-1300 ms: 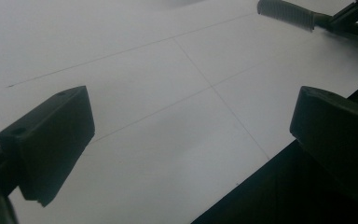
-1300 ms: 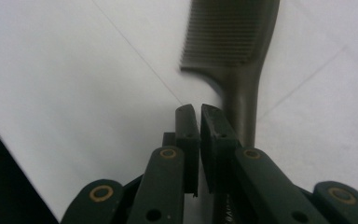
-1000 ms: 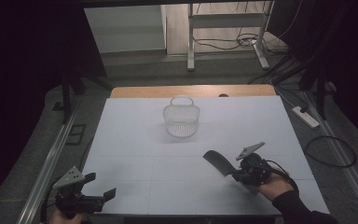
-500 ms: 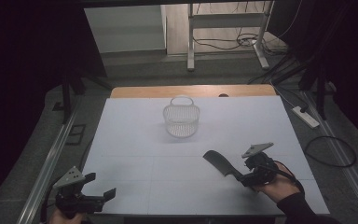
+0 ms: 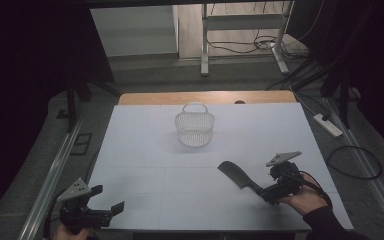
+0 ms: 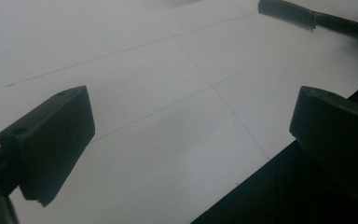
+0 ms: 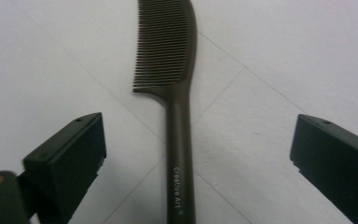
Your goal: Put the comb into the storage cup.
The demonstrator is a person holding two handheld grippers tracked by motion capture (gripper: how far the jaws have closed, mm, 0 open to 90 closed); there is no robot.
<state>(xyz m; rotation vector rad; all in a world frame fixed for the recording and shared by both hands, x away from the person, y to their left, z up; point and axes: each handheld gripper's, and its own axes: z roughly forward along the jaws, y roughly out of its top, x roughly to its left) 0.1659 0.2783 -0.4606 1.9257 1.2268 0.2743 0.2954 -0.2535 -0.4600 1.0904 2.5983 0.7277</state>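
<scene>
Two things matter on the white tabletop [image 5: 145,150]: a dark brown plastic comb with fine teeth and a long handle [image 5: 239,176], and a small white wire basket with a hoop handle [image 5: 194,128]. The comb lies flat on the table at the near right, its toothed end pointing toward the middle and its handle end toward the right gripper [image 5: 272,191]. In the right gripper view the comb [image 7: 175,107] runs straight up between the two black jaws, which stand wide apart with clear table showing on either side of the handle; they have just been opening, and neither pad touches it. So the comb is let go and resting on its own. The basket stands upright well apart from it, toward the far middle of the table, and looks empty as far as the mesh lets one see.

The left gripper [image 5: 96,210] hangs at the near left corner of the table, its jaws also spread and empty; its own view catches the comb [image 6: 303,15] far off.

Judging from this, the comb is laid down on the table, and no more work on it looks begun.
</scene>
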